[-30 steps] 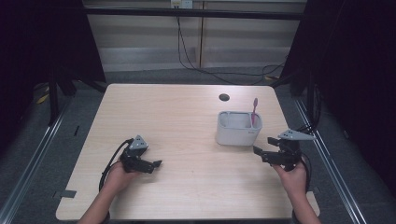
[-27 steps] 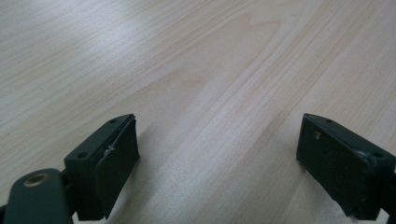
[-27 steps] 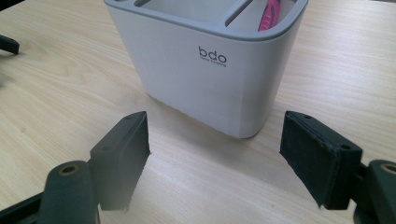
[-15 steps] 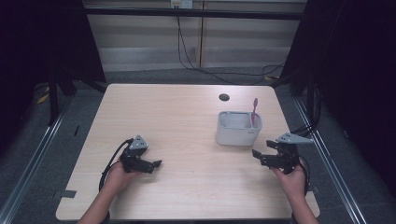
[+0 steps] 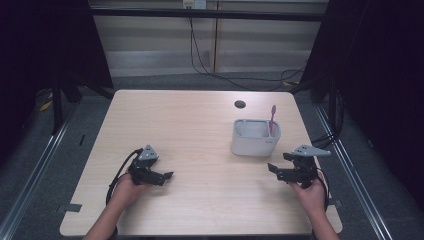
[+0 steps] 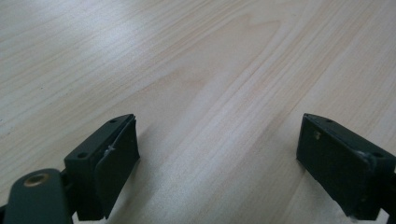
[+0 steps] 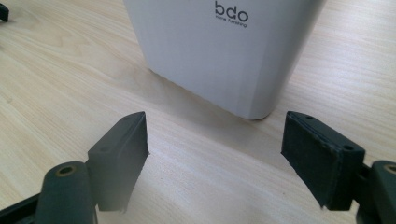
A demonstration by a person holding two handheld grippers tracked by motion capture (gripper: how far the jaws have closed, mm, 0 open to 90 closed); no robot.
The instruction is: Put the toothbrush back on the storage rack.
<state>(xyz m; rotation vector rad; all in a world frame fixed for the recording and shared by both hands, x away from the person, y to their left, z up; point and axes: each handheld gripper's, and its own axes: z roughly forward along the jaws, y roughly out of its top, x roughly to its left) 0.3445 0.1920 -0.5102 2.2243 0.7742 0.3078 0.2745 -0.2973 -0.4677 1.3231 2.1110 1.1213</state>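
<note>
A: Pale wood worktop [image 5: 200, 125] carries everything. What stands on it, largest first?

B: First the white holder [image 5: 255, 137], right of centre and near the far edge. Its pink toothbrush [image 5: 272, 119] stands upright in the right-hand compartment. The right hand-held gripper [image 5: 276, 171] rests just in front of the holder, apart from it. The left hand-held gripper [image 5: 162, 176] lies well apart, on the near left.

A: State of each?

B: Both stand wide open with nothing between the jaws. The right gripper view shows the holder's near wall [image 7: 219, 56] ahead; the left gripper view shows bare wood [image 6: 210, 93].

A: Recommended procedure for the reach?

B: Judged from this pose, lift the right hand-held gripper above the rim before advancing. Approach the toothbrush handle from above, square the pads to it, and avoid nudging the light holder.
</note>
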